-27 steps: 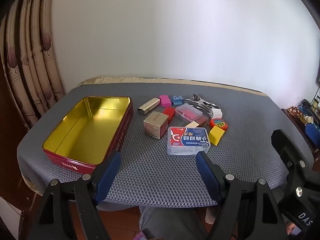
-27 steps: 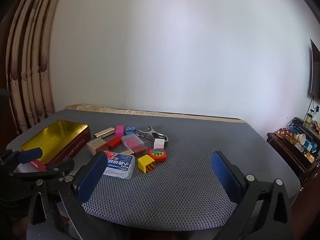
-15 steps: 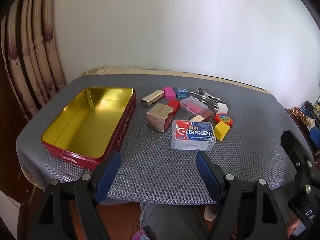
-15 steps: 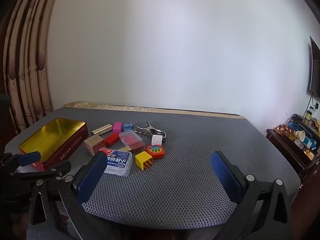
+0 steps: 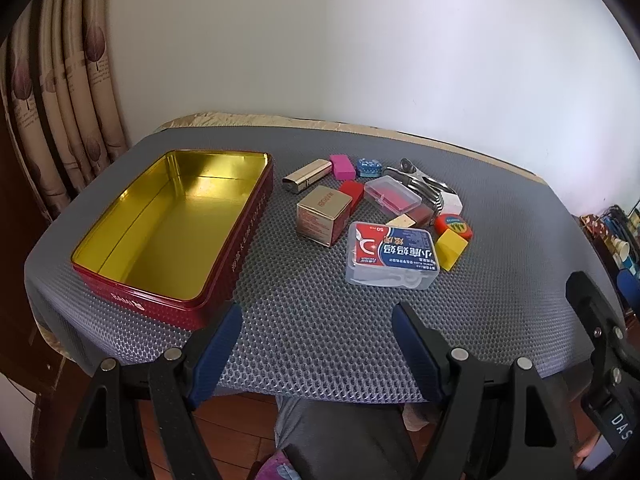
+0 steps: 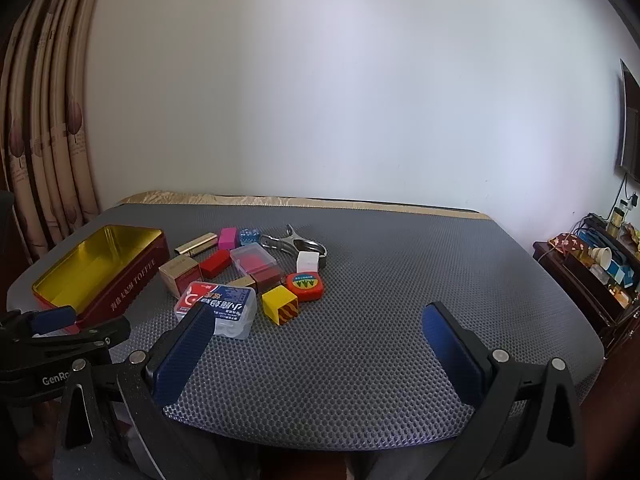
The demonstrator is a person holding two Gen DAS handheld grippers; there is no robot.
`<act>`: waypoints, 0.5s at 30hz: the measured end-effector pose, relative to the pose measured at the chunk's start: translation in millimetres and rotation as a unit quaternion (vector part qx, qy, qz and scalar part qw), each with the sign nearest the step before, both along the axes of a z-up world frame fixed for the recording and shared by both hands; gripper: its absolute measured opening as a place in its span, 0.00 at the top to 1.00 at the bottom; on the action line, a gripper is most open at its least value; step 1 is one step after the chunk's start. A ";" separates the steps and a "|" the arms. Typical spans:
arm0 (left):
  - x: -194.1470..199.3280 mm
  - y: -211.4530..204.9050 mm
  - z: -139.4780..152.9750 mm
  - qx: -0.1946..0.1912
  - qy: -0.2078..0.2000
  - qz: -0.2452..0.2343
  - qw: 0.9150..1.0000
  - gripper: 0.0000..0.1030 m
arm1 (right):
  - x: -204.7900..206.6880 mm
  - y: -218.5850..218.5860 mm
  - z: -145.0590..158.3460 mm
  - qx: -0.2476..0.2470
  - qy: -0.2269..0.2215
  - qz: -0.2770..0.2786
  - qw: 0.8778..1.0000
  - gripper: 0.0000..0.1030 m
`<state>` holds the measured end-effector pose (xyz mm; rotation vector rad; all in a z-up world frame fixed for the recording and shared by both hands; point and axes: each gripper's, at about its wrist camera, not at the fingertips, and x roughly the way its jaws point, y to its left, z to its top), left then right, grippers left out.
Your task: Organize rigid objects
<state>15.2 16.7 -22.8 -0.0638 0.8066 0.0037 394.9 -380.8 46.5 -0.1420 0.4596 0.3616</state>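
An open red tin (image 5: 240, 236) with a gold inside stands empty on the left of the grey mat; it also shows in the right wrist view (image 6: 132, 276). To its right lies a cluster: a clear floss box (image 5: 392, 260) (image 6: 224, 304), a gold carton (image 5: 324, 216), a yellow block (image 5: 450, 248) (image 6: 280, 304), a red tape measure (image 5: 454, 225) (image 6: 306, 284), a clear case (image 5: 392, 196), a metal clip (image 6: 292, 242). My left gripper (image 5: 318, 330) is open and empty above the near edge. My right gripper (image 6: 316, 324) is open and empty.
A gold tube (image 5: 308, 175), pink block (image 5: 342, 166), blue die (image 5: 368, 167) and white block (image 6: 307, 261) lie at the cluster's back. Curtains (image 5: 60, 120) hang at the left. A cluttered dark shelf (image 6: 592, 272) stands to the right. The wall is just behind the table.
Both grippers have moved forward and a little up, so the tin and the cluster look nearer. Nothing on the mat has moved. Both stay open.
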 end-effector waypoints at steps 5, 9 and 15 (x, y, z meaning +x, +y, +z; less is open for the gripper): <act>1.6 0.7 -0.7 -0.002 0.008 -0.003 1.000 0.23 | 2.5 -4.0 -1.7 0.002 0.007 -0.002 1.000 0.00; 7.7 0.4 -4.7 -0.005 0.021 -0.009 1.000 0.23 | 7.9 -6.6 -5.1 -0.001 0.017 -0.001 1.000 0.00; 18.1 -4.5 -12.9 -0.009 0.042 -0.033 0.999 0.23 | 21.7 -10.8 -11.6 -0.003 0.039 -0.002 0.999 0.00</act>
